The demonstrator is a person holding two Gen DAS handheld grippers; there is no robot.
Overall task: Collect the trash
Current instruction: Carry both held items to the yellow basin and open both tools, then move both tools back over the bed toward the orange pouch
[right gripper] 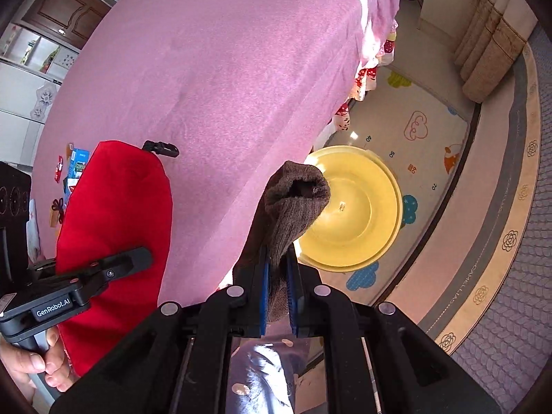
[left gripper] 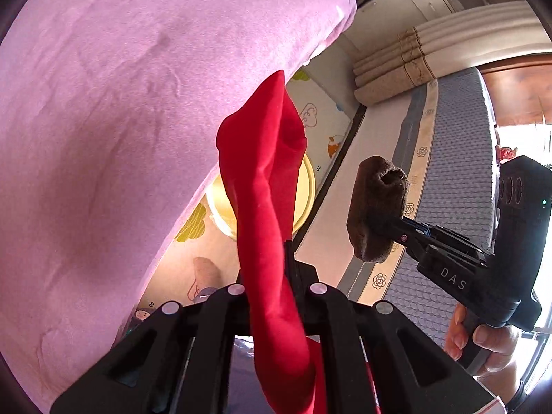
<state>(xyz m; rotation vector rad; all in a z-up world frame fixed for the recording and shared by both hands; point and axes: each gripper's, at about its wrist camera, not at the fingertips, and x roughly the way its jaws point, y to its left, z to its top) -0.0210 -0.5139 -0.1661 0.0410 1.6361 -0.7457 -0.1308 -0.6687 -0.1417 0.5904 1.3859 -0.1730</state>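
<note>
Evidently both hands were already loaded: the left gripper (left gripper: 276,262) had its jaws clamped on a limp red velvety cloth piece (left gripper: 265,172), and the right gripper (right gripper: 277,276) pinched a brown ribbed knit sock (right gripper: 293,203) between its blue-lined fingers (right gripper: 265,296). From the right wrist view the round pale-yellow plastic basin (right gripper: 348,241) sat on the floor at about two o'clock of the sock, just off the edge of the bed covered by a pink fuzzy blanket (right gripper: 214,79). Judged as a carry toward that basin, the step wanted each item brought fully over the bowl before letting go, since both fabrics hung loose and the red one draped long enough to catch on the rim or the blanket. The basin looked smooth, shallow and glossy; the sock coarse, its cuff gaping open; the cartoon-printed foam floor mat (right gripper: 424,138) lay flat beneath
</note>
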